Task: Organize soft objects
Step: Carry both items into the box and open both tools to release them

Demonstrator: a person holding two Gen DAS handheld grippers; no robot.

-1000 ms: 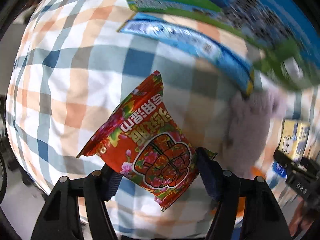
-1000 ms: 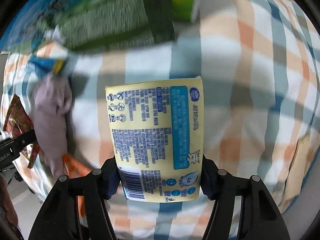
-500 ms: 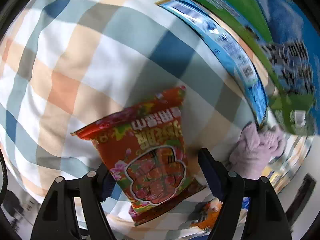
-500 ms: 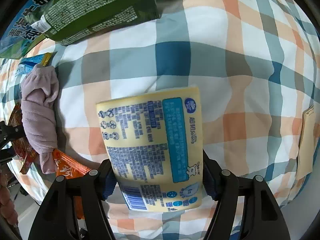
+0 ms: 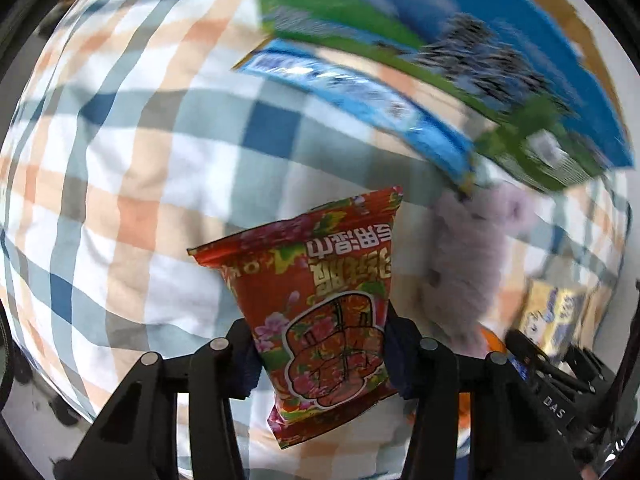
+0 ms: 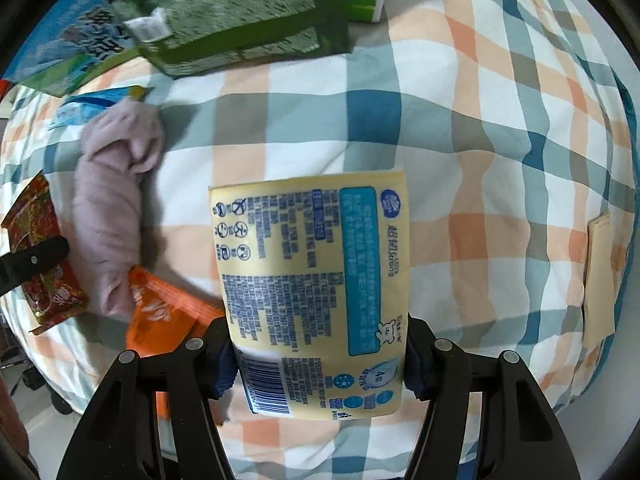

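Observation:
My left gripper (image 5: 320, 356) is shut on a red wet-wipe packet (image 5: 320, 304) with flower print, held above the checked cloth (image 5: 140, 160). My right gripper (image 6: 320, 360) is shut on a yellow tissue pack (image 6: 312, 280) with blue print and a barcode. A rolled lilac cloth (image 6: 112, 208) lies left of the yellow pack; it also shows in the left wrist view (image 5: 468, 264). The red packet (image 6: 36, 248) and a left finger show at the right wrist view's left edge.
An orange packet (image 6: 160, 316) lies by the lilac cloth. A light blue packet (image 5: 360, 92), a green bag (image 6: 240, 20) and a blue-green carton (image 5: 460, 20) lie at the far side. A tan patch (image 6: 600, 276) is at the cloth's right edge.
The left gripper has closed on the red packet and lifted and turned it more upright. The right gripper still holds the yellow pack, shifted slightly.

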